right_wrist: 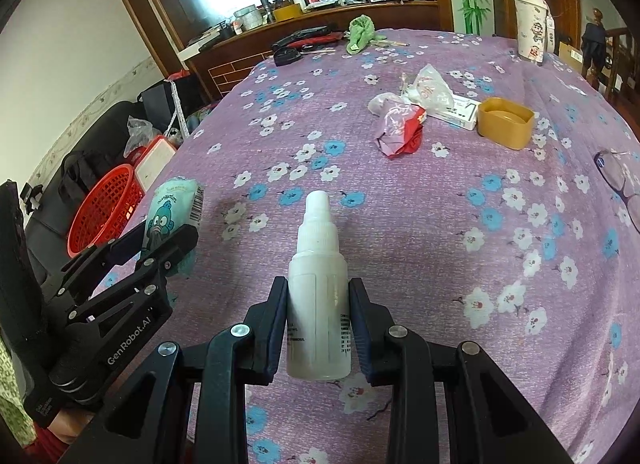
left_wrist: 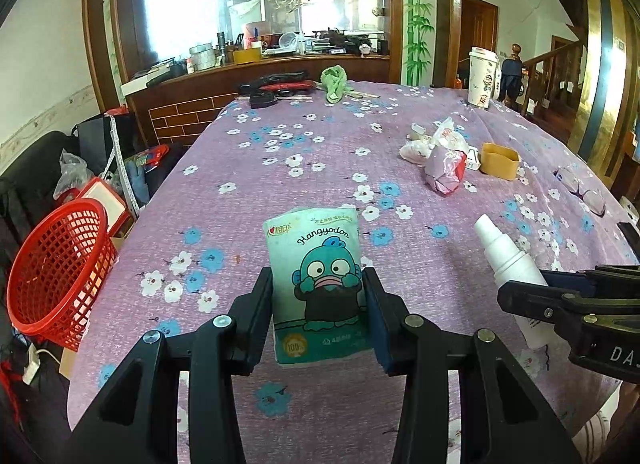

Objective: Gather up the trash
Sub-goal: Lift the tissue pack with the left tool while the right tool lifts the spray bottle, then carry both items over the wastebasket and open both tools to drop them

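Two pieces of trash are being held at this moment, one in each gripper, above the worktop [left_wrist: 304, 152] with its purple flowered cloth. The red basket [left_wrist: 60, 268] is standing off the worktop's left edge, looking like the likely bin. The left gripper [left_wrist: 318, 304] is clamping the tissue pack [left_wrist: 318, 284] by its lower sides, fingers narrowed onto it; the pack is probably light and soft, so it is likely giving under the pads, and a hold across its middle seems safest. The right gripper [right_wrist: 318, 324] is pinching the white spray bottle [right_wrist: 318, 296] around its body, fingers partly closed against the plastic. That bottle looks stiff, smooth and perhaps slippery, so the straight-sided body is the better place than the narrow cap. Crumpled wrappers [left_wrist: 440, 156] are lying farther off.
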Tool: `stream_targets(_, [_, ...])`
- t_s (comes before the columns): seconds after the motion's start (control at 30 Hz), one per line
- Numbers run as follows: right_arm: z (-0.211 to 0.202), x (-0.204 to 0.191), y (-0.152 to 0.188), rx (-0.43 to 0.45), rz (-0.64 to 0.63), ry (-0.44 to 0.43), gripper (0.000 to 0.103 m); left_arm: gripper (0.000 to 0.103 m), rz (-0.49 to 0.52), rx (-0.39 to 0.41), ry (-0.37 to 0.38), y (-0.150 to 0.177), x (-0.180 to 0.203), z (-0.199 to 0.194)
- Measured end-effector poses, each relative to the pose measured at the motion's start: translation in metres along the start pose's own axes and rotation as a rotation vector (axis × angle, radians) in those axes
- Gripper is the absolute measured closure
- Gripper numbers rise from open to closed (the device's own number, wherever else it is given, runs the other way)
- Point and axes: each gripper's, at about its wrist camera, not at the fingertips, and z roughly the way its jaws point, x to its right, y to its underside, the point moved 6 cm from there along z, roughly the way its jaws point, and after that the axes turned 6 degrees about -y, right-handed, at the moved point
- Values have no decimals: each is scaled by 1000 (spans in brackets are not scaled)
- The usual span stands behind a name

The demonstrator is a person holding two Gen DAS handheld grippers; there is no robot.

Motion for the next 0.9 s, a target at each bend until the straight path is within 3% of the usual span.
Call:
stream_targets(0.5, [26, -42, -16, -57, -70, -42, 70, 61, -96, 21, -28, -6, -54, -11])
stream_targets(0.9, [46, -123, -50, -89, -206, -131, 70, 61, -256, 53, -109, -22, -153, -24])
